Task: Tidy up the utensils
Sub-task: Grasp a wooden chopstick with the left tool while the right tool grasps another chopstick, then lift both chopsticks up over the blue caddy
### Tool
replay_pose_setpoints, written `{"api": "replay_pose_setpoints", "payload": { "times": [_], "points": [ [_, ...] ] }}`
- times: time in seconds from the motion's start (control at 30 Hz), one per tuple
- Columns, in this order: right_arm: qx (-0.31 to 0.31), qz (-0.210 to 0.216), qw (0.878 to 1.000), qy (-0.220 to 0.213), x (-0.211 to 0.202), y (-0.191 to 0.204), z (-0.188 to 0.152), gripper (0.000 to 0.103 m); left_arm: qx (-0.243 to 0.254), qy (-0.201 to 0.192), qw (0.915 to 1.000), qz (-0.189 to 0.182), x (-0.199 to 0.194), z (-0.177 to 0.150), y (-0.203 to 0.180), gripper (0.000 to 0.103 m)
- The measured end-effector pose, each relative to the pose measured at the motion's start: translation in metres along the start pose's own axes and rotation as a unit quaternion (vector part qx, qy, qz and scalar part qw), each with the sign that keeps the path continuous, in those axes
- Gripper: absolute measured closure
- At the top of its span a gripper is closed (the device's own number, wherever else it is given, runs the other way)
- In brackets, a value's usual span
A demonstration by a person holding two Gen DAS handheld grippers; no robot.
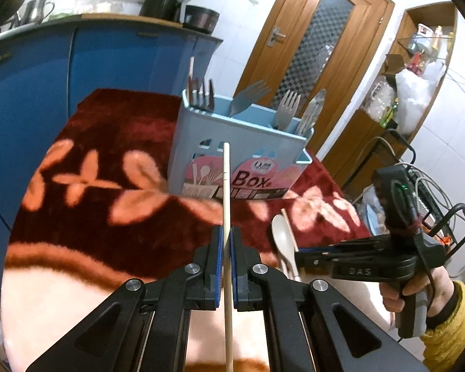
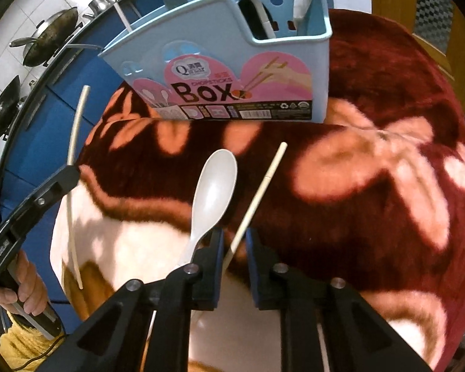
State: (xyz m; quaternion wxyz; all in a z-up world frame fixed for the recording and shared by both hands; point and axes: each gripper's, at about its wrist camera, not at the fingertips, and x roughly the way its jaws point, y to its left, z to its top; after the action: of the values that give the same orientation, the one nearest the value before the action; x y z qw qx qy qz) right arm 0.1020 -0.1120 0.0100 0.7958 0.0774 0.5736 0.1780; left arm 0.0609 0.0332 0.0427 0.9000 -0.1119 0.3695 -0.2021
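A light blue utensil box [image 1: 238,152] with a pink "Box" label stands on the red flowered blanket [image 1: 108,155], holding forks and spoons; it also shows in the right wrist view [image 2: 232,62]. My left gripper [image 1: 227,235] is shut on a pale chopstick [image 1: 226,192] that points toward the box; this chopstick also shows at the left of the right wrist view [image 2: 74,136]. My right gripper [image 2: 234,238] is open around a second chopstick [image 2: 260,192] lying on the blanket. A beige spoon [image 2: 212,192] lies just left of it; the spoon also shows in the left wrist view [image 1: 283,241].
Blue kitchen cabinets [image 1: 46,71] with a countertop stand behind the blanket. A wooden door [image 1: 313,49] and cluttered shelves [image 1: 412,77] are at the right. Woks [image 2: 46,37] hang at the far left of the right wrist view.
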Motion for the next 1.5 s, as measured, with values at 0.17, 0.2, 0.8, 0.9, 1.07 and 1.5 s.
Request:
{"api": "replay_pose_setpoints", "payload": {
  "times": [0.17,0.2,0.8,0.9,1.07,1.5],
  "points": [
    [0.009,0.004,1.000,-0.014,-0.006,-0.004,-0.005,0.097,0.005,-0.021,0.9998,-0.001,-0.008,0.007,-0.004,0.099],
    [0.012,0.010,1.000,-0.023,-0.010,-0.006,-0.007,0.097,0.006,-0.027,0.9996,-0.002,-0.010,0.010,-0.004,0.099],
    [-0.006,0.045,0.960,-0.277,-0.111,-0.002,-0.015,0.097,0.008,-0.140,0.9902,0.006,-0.023,0.075,-0.025,0.099],
    [-0.011,0.048,0.951,-0.304,-0.121,-0.003,-0.013,0.097,0.007,-0.159,0.9873,0.009,-0.020,0.090,-0.028,0.099],
    [-0.019,0.043,0.943,-0.329,-0.125,-0.004,-0.008,0.097,0.013,-0.206,0.9784,0.018,-0.015,0.111,-0.037,0.099],
    [-0.024,0.046,0.931,-0.362,-0.117,-0.017,0.010,0.097,0.020,-0.311,0.9452,0.098,0.024,0.127,-0.035,0.099]
  ]
}}
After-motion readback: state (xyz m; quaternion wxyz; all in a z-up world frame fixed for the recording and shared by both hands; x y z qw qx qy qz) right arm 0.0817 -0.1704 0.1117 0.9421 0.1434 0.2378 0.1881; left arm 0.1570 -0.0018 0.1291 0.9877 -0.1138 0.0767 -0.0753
